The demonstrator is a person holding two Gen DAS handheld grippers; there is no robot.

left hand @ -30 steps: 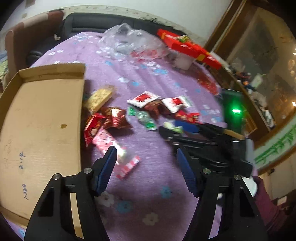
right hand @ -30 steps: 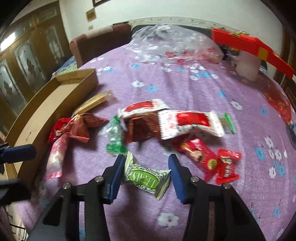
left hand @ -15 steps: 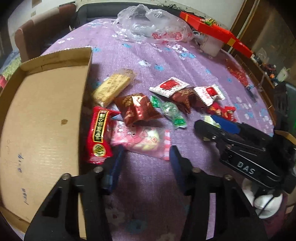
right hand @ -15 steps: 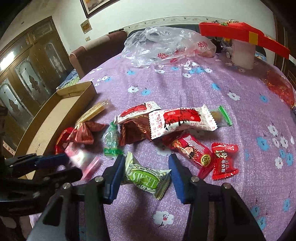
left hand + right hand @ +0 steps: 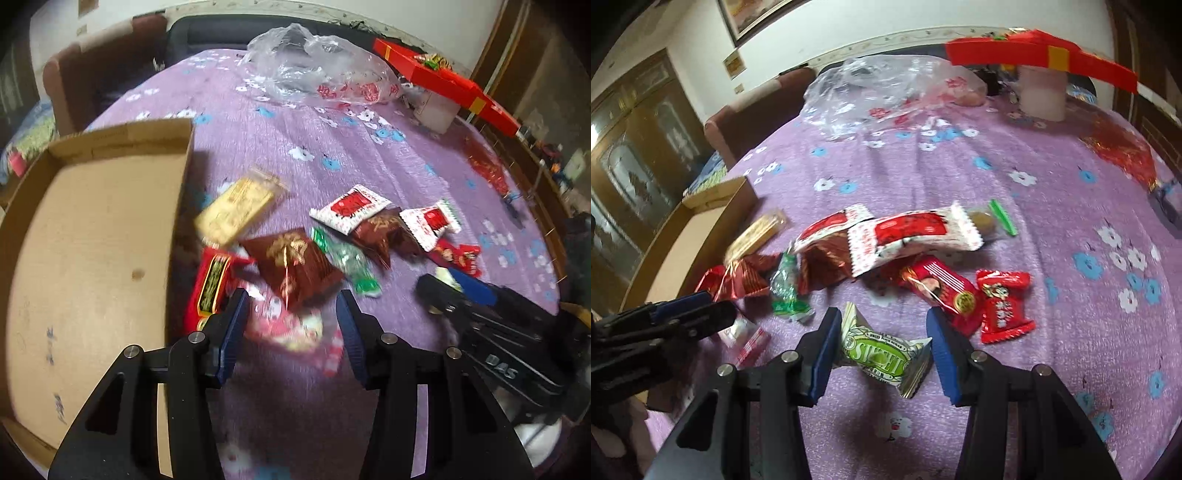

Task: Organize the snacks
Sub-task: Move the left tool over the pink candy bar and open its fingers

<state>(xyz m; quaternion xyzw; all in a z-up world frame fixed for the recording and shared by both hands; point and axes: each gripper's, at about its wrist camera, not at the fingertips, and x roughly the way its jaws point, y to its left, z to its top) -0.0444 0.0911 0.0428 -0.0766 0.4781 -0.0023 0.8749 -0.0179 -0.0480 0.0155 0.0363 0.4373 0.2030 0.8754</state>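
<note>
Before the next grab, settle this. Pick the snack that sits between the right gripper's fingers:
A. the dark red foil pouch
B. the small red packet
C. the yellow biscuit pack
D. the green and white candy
D: in the right wrist view the green and white candy lies between the fingers of the right gripper, while the small red packet sits off to the side of it.

Wrapped snacks lie scattered on the purple cloth beside a shallow cardboard box (image 5: pixel 92 236) — a green sweet (image 5: pixel 882 356), a pink packet (image 5: pixel 291 328), red pouches.
</note>
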